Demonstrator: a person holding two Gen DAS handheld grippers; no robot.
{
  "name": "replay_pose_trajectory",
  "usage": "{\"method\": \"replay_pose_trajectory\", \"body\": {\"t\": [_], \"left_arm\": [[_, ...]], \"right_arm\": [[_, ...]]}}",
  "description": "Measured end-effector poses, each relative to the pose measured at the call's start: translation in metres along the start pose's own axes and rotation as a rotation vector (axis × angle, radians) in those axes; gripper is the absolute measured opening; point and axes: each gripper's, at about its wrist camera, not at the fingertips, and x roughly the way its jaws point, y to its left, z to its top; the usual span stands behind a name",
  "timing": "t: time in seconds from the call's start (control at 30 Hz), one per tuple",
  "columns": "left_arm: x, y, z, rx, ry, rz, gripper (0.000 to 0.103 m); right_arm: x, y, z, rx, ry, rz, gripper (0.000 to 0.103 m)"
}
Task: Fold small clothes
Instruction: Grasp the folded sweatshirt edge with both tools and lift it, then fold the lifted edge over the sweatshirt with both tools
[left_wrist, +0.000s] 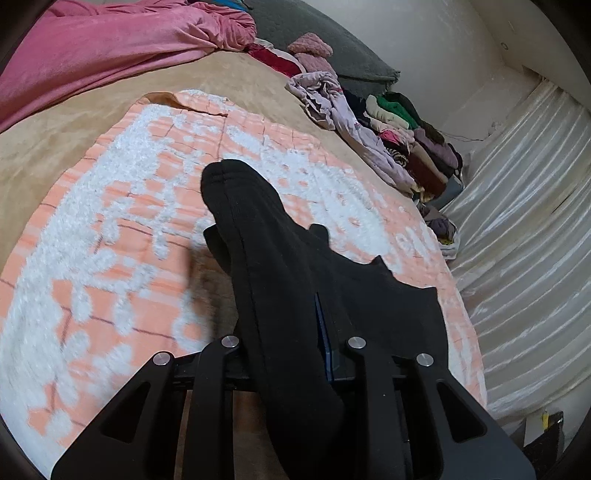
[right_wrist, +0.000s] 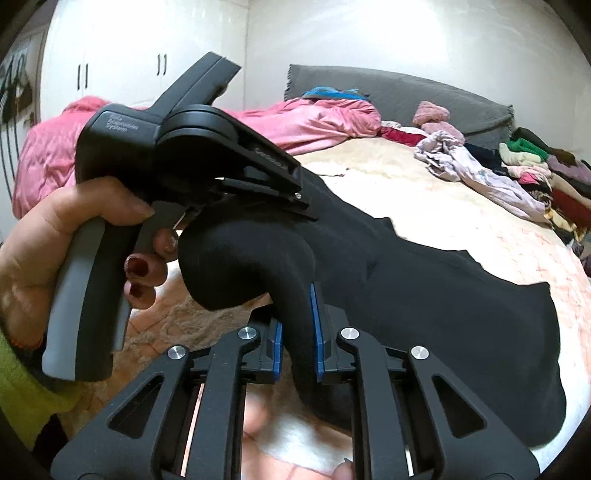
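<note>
A black sock (left_wrist: 258, 258) is held up above the peach-and-white blanket (left_wrist: 110, 221) on the bed. It is pinched in the left gripper (right_wrist: 295, 199), which is clamped shut on the fabric, and also caught between the blue pads (right_wrist: 316, 332) of the right gripper (right_wrist: 297, 343), narrowed onto it. A clothes pile (left_wrist: 406, 140) is seen along the bed's far edge.

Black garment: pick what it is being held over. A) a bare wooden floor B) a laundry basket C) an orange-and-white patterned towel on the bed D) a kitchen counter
C: the black garment, gripped by the left gripper and the right gripper, hangs above the orange-and-white towel spread on the bed.
</note>
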Motion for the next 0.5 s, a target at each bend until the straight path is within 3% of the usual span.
{"method": "replay_pose_trajectory", "body": {"t": [0.5], "left_arm": [[0.021,-0.113,-0.004,0.118,0.023,0.005,0.021]], "right_arm": [[-0.05,-0.084,-0.013,0.217,-0.036,-0.033,0.003]]}}
